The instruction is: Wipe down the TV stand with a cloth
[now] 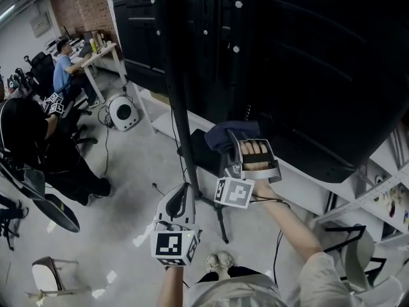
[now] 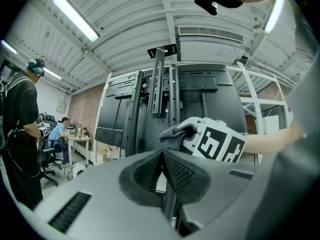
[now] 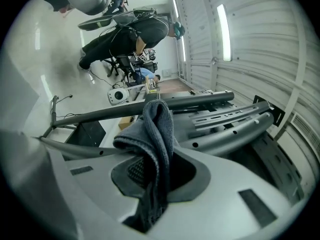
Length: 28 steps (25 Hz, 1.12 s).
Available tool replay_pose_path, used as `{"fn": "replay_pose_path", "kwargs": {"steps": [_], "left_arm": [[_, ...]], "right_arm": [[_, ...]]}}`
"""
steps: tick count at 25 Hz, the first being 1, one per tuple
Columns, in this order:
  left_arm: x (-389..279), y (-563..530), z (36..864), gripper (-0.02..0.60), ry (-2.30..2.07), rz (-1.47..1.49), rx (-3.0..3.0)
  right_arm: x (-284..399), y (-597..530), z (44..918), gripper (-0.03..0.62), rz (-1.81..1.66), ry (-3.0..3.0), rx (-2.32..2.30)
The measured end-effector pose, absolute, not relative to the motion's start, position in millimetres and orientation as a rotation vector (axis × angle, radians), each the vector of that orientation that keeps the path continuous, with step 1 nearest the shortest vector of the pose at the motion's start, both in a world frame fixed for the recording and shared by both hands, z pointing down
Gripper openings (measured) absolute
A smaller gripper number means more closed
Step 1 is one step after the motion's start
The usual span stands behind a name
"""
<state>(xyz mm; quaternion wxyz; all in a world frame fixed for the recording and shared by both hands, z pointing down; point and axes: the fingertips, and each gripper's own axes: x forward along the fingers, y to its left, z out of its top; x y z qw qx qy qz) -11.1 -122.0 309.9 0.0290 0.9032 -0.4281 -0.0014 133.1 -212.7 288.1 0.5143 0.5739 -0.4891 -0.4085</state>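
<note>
Right gripper (image 1: 243, 147): clamped down on the cloth (image 3: 156, 129). One fold sticks up out of the jaws and the rest hangs down in front.

Left gripper (image 2: 163, 170): jaws pressed together with nothing in them. It's just hanging out lower down, near the thin pole (image 1: 181, 117).

Where the stand is: the TV stand (image 1: 225, 50) is straight ahead of the right gripper, right past the cloth. Its black posts are directly beyond the fold.

Long axis: the posts run up and down behind the TV (image 1: 332, 75). In the right gripper view they lie across the frame, so that gripper looks rolled on its side relative to them.

Nearer hand: the right one, easily. It's up at the posts with the cloth, while the left sits back and lower.

Contact: honestly can't tell if the cloth is touching the metal or only just beside it.

What the next move hinges on, my guess: push the cloth forward onto a post, then run it along the post's length rather than across it.
</note>
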Motion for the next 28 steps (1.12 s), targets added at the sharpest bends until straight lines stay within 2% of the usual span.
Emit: {"fn": "replay_pose_path", "kwargs": {"steps": [12,28], "left_arm": [[-17.9,-134.3,358.6,0.015,-1.315,0.09,2.699],[-24.0,-140.6,445.3,0.015,-1.293,0.205,2.57]], "right_arm": [[132.5,-207.8,366.4,0.058,-0.88,-1.238,1.297],[132.9,-198.4,515.8,0.058,-0.614,-1.364,1.147]]}}
